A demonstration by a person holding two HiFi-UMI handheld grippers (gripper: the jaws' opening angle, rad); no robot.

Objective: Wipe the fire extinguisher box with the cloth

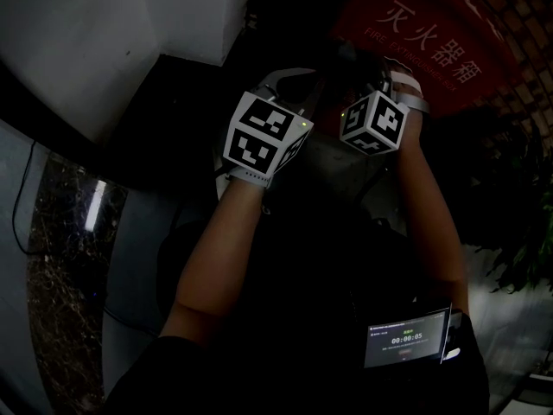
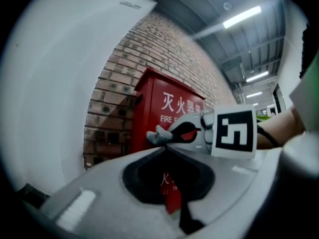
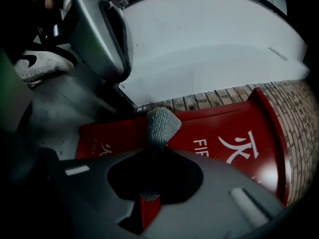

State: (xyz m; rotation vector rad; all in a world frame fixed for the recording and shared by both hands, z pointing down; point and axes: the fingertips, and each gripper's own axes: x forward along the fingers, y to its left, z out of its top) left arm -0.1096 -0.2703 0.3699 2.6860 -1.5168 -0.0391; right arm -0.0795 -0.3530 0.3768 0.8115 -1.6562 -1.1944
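Right claw point(image 3: 157, 151) is clenched on the grey cloth point(image 3: 162, 124), a tuft of which pokes out past its tips, close to the lettered front of the red fire extinguisher box point(image 3: 224, 133). Left claw point(image 2: 165, 147) is pinched together on nothing, beside the right one. The box stands against a brick wall point(image 2: 114, 98).

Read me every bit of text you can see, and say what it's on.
"灭火器箱": white characters on the box.
"FIRE EXTINGUIS...": beneath them on the box; the end is too dim to read.
"00:00:05": on the screen; its other lines are too small to read.
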